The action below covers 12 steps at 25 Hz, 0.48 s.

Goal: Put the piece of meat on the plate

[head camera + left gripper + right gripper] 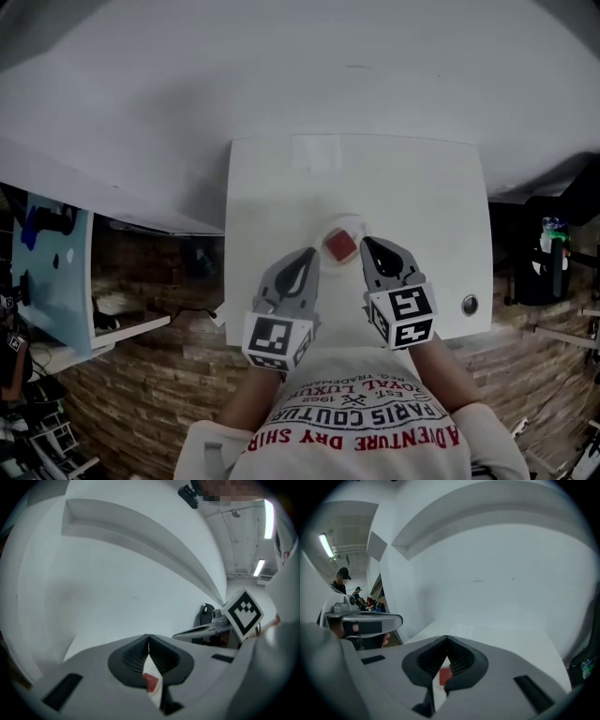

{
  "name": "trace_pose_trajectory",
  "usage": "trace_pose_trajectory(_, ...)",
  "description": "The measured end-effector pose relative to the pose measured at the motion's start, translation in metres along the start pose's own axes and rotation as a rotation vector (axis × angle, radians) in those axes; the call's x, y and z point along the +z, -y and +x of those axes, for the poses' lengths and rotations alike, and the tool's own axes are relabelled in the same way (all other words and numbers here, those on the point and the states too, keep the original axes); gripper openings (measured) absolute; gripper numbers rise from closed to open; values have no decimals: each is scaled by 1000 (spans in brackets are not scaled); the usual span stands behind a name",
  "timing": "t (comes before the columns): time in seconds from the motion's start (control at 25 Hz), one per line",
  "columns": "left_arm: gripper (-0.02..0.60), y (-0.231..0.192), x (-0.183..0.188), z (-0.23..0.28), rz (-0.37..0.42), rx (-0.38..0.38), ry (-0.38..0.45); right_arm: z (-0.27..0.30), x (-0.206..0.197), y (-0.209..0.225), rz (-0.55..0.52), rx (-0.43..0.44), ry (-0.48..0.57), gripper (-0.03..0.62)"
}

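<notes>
The piece of meat (340, 245) is a small red square lying on a small white plate (349, 219) near the front of the white table (422, 187). My left gripper (307, 255) hangs just left of it and my right gripper (367, 244) just right of it, both above the table and apart from the meat. Both are shut with nothing held; the fingertips meet in each gripper view. Below the shut left gripper (148, 638) the meat (151, 682) shows through the gap under the pads. Under the right gripper (446, 640) the meat (445, 674) shows the same way.
A round metal fitting (470, 304) sits in the table near its front right corner. A blue board (52, 272) stands to the left of the table and dark gear (548, 258) to the right. A white wall rises behind the table.
</notes>
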<state>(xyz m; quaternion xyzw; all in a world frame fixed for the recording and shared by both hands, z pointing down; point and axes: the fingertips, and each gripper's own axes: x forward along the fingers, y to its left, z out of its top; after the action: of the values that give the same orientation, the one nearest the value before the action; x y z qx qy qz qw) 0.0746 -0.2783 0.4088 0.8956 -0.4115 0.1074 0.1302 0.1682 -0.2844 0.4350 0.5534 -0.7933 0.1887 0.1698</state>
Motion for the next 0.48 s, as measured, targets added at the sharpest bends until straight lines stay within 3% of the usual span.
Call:
trace_pose_trajectory(0.2,8,6,35,-8,52,-18,78,-32,45,-5,-50,-21,182,12)
trace_pose_trajectory(0.32,8,10,56,-12,80,-24,124,-44,62,-10,-104,-44,245,12)
trace_pose_trajectory(0.48,8,14,75,-15,117,-34,166,-53,76,-14,-83,-34,301,12)
